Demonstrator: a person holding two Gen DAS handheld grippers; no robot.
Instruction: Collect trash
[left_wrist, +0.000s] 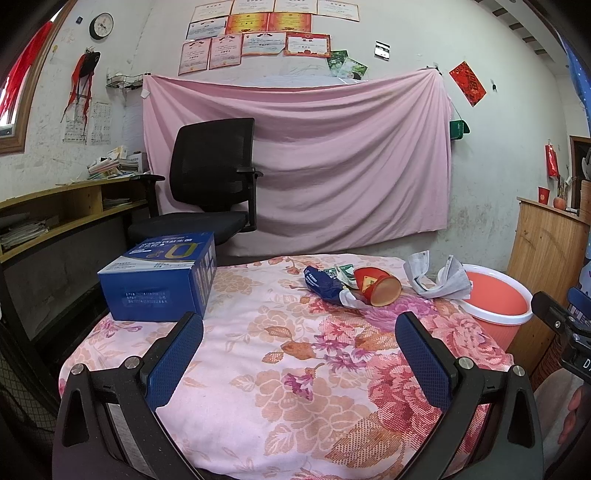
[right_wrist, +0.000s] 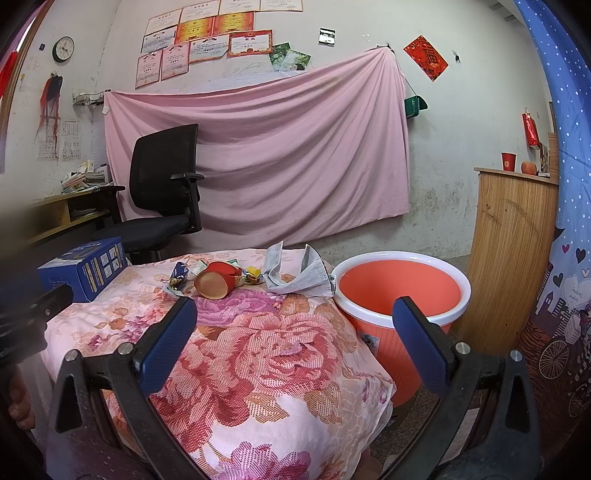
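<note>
Both your tongs — left (left_wrist: 299, 332) and right (right_wrist: 294, 317) — hang spread apart and empty. The trash — red cup (right_wrist: 218, 281), crumpled paper (right_wrist: 295, 277) — lies at the worktop's (right_wrist: 258, 369) far edge beside the orange bin (right_wrist: 400, 291). The cup lies on its side; a clumsy nudge could roll it off.

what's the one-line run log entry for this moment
left hand-held gripper open | right hand-held gripper open | red cup on side | bin empty
</note>
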